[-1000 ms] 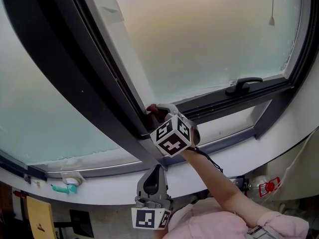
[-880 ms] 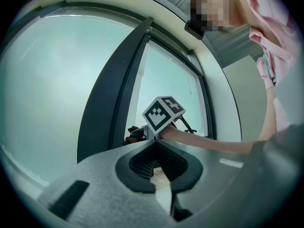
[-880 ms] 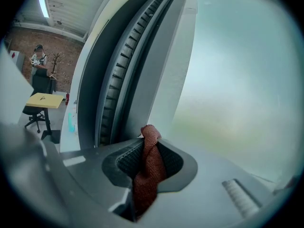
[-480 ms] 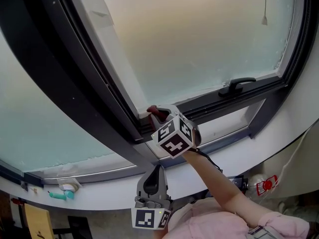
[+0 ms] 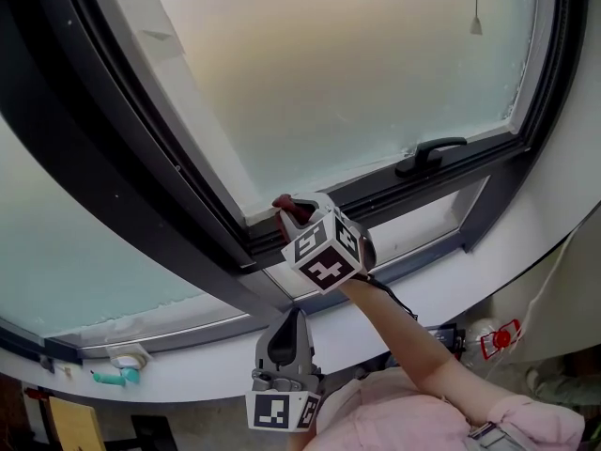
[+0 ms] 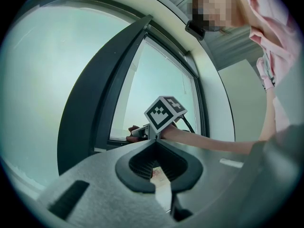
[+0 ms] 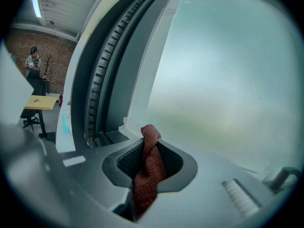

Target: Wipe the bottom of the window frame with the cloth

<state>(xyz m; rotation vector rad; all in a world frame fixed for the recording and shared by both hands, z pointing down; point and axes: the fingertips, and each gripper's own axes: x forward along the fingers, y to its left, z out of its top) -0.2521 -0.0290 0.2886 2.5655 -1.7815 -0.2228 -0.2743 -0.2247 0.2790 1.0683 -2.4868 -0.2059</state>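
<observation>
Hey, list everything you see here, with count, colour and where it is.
window frame: one, dark grey, around frosted glass
cloth: one, reddish-brown, in the right claw at the frame's bottom corner
window handle: one, black, on the frame, right
pull cord: one, pale, top right
teal object: one, on the white sill, far left
right claw: one, grey, shut on the cloth
left claw: one, grey, shut, empty, low centre

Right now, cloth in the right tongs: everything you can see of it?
The cloth is reddish-brown with a nubby weave, bunched into a twisted strip. The right tongs are shut on it; a rounded end pokes past the tips. That end sits at the lower corner of the window frame; contact unclear.
</observation>
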